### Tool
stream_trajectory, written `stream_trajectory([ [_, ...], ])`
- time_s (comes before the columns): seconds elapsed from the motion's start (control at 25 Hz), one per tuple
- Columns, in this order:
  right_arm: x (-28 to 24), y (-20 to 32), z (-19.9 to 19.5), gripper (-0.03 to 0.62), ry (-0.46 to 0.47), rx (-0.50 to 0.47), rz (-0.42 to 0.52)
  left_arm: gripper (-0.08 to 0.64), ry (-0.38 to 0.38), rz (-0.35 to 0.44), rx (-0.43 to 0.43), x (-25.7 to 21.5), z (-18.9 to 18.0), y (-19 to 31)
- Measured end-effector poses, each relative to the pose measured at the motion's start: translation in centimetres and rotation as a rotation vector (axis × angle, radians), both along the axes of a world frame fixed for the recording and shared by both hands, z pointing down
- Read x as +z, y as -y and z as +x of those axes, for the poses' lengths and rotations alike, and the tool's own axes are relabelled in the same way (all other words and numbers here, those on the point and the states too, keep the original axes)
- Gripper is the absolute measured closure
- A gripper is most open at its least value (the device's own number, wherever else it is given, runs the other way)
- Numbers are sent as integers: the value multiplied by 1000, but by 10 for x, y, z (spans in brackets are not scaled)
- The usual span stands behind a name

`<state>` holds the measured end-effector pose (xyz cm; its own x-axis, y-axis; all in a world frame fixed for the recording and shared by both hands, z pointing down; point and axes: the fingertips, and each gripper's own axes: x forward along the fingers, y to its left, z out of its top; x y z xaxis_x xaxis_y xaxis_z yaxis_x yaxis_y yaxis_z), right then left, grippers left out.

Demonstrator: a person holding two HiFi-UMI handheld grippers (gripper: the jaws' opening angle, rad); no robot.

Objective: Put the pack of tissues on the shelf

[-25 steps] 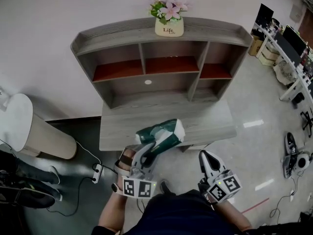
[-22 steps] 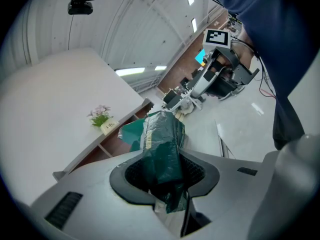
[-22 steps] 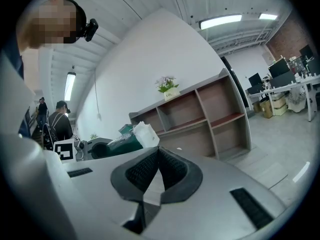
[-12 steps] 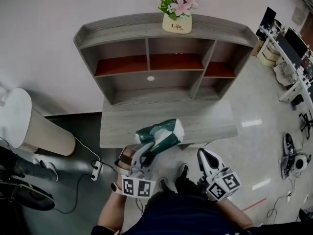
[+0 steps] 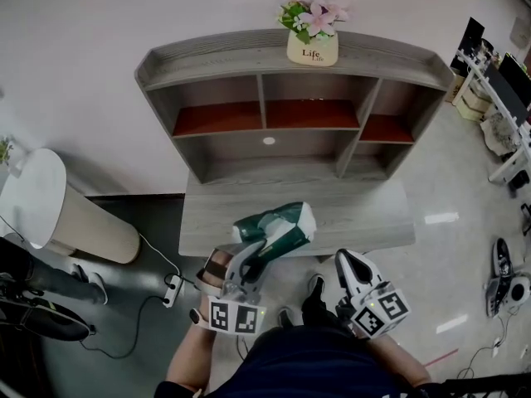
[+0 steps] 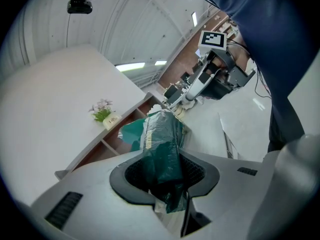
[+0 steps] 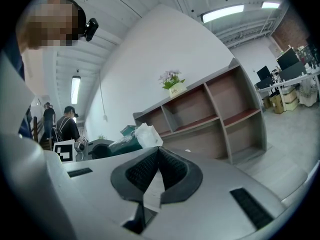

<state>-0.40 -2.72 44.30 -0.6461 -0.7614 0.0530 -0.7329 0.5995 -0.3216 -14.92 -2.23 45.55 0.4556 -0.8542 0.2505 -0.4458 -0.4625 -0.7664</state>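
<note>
A green and white pack of tissues hangs over the front edge of the grey desk, with my left gripper shut on its near end. In the left gripper view the pack is pinched between the dark pads and sticks out toward the shelf. The grey shelf unit stands at the back of the desk, with open cubbies and red-brown boards. My right gripper is shut and empty, low beside the desk's front right. Its view shows the pack to the left and the shelf ahead.
A flower pot stands on the shelf's top. A white cylindrical stand is at the left, a power strip with cable on the floor below it. Office desks and shoes lie right. People stand behind.
The desk and shelf have shifted rightward and slightly lower in the head view as the person moves. Both grippers keep their pose; the pack stays in the left one.
</note>
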Motion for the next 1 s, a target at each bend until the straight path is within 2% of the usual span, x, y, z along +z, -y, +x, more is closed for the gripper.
stream_trajectory([
  [1.0, 10, 161, 55, 588, 62, -58, -56, 430, 52, -20, -38, -4, 54, 166],
])
